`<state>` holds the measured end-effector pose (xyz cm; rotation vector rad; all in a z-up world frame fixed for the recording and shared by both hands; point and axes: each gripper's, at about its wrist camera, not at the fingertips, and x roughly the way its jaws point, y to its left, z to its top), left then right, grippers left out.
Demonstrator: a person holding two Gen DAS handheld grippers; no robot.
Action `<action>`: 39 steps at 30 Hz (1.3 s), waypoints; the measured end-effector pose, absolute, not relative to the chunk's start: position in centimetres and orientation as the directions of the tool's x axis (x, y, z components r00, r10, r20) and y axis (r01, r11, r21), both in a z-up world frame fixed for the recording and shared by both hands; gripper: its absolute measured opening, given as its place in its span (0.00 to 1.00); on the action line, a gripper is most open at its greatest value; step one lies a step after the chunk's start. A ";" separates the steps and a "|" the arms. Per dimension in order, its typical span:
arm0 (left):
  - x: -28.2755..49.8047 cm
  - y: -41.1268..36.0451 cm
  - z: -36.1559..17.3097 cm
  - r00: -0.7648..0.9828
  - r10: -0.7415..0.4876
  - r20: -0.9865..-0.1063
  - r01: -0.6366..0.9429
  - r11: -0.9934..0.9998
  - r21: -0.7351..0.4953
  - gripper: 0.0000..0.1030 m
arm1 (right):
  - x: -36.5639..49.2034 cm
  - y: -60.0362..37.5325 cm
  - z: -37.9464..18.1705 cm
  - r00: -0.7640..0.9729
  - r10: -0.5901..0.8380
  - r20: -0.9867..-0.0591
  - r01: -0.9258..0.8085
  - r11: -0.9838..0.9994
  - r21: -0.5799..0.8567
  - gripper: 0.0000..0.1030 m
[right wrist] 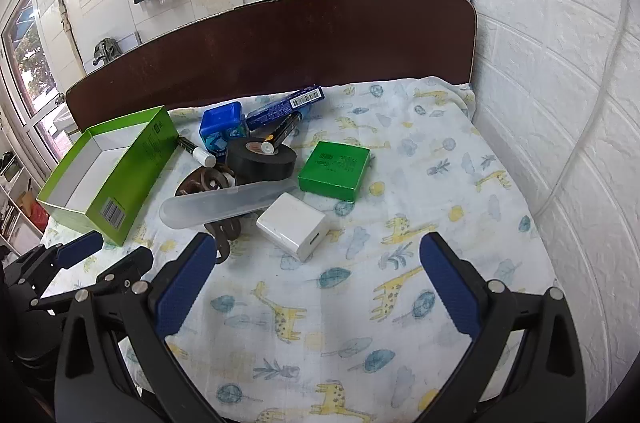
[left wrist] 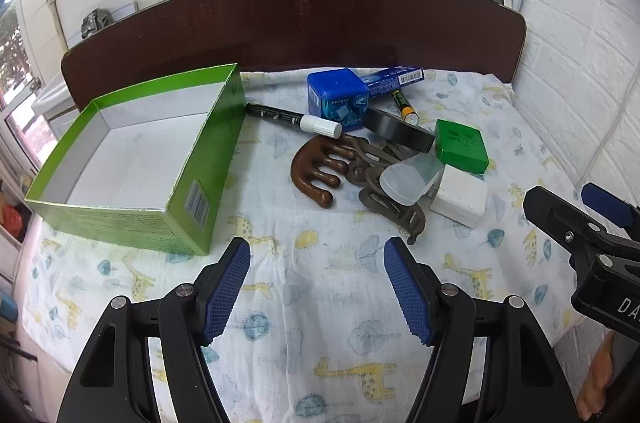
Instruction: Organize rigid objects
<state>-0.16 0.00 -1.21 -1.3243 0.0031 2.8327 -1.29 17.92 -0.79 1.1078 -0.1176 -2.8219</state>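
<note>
The pile (right wrist: pixel 256 167) sits just right of the empty green box (left wrist: pixel 132 163), items overlapping: lifting the clear case (right wrist: pixel 224 203) could drag the clips (left wrist: pixel 384 191) under it or roll the battery (right wrist: pixel 282 135) off the tape (right wrist: pixel 260 159). Both the left gripper (left wrist: pixel 316 287) and right gripper (right wrist: pixel 316 283) hang agape, holding nothing, over bare cloth (right wrist: pixel 360 323); headboard (left wrist: pixel 300 23) and wall (right wrist: pixel 560 103) hem in the far and right sides.

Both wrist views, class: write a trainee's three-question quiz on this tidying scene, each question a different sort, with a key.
1. True or false: the green open box already holds an item.
2. What rests on top of the black tape roll? A) battery B) marker C) white charger
3. Fill in: the left gripper and the right gripper both stand ____.

Key: 1 false, it is empty. 2 A, the battery. 3 open, holding nothing.
</note>
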 end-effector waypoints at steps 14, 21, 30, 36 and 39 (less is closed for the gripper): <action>-0.4 0.3 -1.0 -0.656 -0.001 -0.755 -0.022 -1.000 0.020 0.68 | -1.7 18.0 -1.0 -0.723 -0.127 -0.679 0.067 -0.991 0.115 0.98; -0.4 0.7 -1.0 -0.655 0.000 -0.756 -0.034 -0.999 0.029 0.68 | -1.8 18.2 -1.1 -0.722 -0.128 -0.680 0.064 -0.991 0.118 0.98; -0.4 1.0 -1.4 -0.651 -0.003 -0.759 -0.036 -0.999 0.035 0.68 | -1.9 18.5 -1.5 -0.714 -0.128 -0.688 0.063 -0.991 0.120 0.98; -0.4 1.0 -1.7 -0.646 -0.005 -0.764 -0.036 -0.999 0.037 0.68 | -2.0 18.6 -1.9 -0.707 -0.129 -0.696 0.062 -0.991 0.121 0.98; -0.4 0.9 -1.8 -0.641 -0.006 -0.768 -0.036 -0.999 0.038 0.68 | -2.0 18.6 -2.1 -0.704 -0.129 -0.699 0.061 -0.991 0.122 0.98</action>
